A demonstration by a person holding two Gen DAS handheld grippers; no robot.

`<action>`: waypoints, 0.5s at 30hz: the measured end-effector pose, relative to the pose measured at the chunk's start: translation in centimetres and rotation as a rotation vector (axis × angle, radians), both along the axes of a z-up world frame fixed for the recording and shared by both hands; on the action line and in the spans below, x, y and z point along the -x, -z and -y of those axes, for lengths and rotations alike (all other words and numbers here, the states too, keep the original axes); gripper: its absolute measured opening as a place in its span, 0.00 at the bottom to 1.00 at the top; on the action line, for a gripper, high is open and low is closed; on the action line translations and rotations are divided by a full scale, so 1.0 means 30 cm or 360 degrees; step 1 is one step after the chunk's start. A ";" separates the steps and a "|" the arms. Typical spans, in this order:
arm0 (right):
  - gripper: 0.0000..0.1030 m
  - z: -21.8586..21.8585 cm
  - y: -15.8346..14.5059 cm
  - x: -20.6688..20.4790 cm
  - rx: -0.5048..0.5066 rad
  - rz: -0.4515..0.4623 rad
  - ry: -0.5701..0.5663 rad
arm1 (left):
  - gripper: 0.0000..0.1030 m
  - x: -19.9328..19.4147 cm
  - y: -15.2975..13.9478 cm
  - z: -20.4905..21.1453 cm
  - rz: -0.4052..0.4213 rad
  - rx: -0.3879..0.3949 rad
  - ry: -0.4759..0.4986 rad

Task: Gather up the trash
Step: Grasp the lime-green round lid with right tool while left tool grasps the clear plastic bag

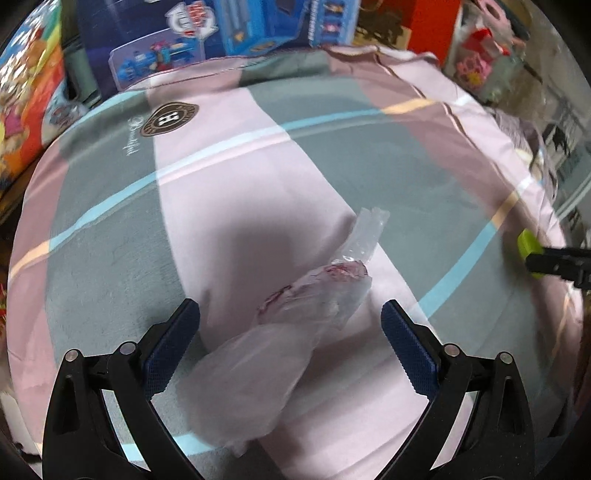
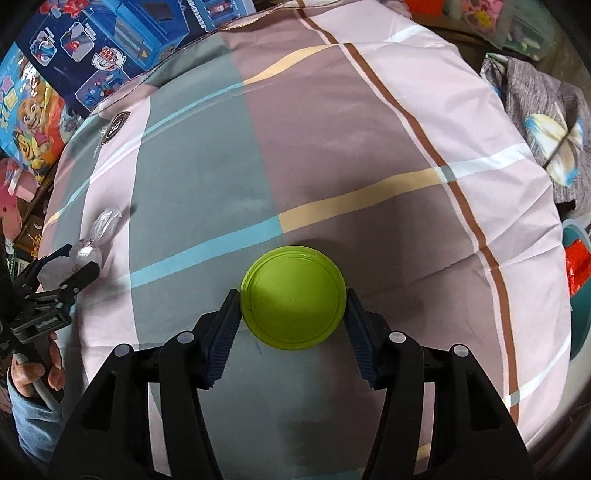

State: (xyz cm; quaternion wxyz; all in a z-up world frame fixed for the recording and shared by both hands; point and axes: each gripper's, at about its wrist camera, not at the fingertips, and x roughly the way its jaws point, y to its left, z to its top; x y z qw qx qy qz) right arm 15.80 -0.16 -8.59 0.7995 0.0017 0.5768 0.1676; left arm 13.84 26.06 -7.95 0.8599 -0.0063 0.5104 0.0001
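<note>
Clear crumpled plastic wrapper [image 1: 314, 295], red-printed, lay slantwise on the checked bedsheet [image 1: 332, 155]; left gripper [image 1: 290, 325] wide astride it. Right gripper [image 2: 293, 314] clasped green lid [image 2: 293, 297].

Colourful toy boxes [image 2: 92, 48] line the plaid bedsheet's [image 2: 332, 147] far edge, grey garment [image 2: 539, 96] beside it.

A plaid bedsheet of pink, grey-green and mauve blocks with blue and cream stripes [image 2: 332, 155] fills the surface. Blue cartoon toy boxes [image 1: 207, 33] stand at its 11 o'clock edge; a crumpled grey knitted garment [image 2: 535, 110] lies at 2 o'clock.
</note>
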 end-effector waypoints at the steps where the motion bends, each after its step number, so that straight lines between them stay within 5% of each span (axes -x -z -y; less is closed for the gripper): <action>1: 0.52 0.006 -0.002 0.000 0.0001 0.0004 0.0004 | 0.70 -0.005 0.010 0.013 -0.0018 -0.0034 0.0009; 3: 0.52 0.027 -0.008 0.004 -0.0006 0.0013 0.0013 | 0.31 -0.003 0.015 0.026 -0.0007 -0.0061 -0.0001; 15: 0.52 0.160 -0.049 0.007 -0.0135 0.0028 0.0080 | 0.30 -0.008 -0.082 0.224 0.0027 0.0073 0.0000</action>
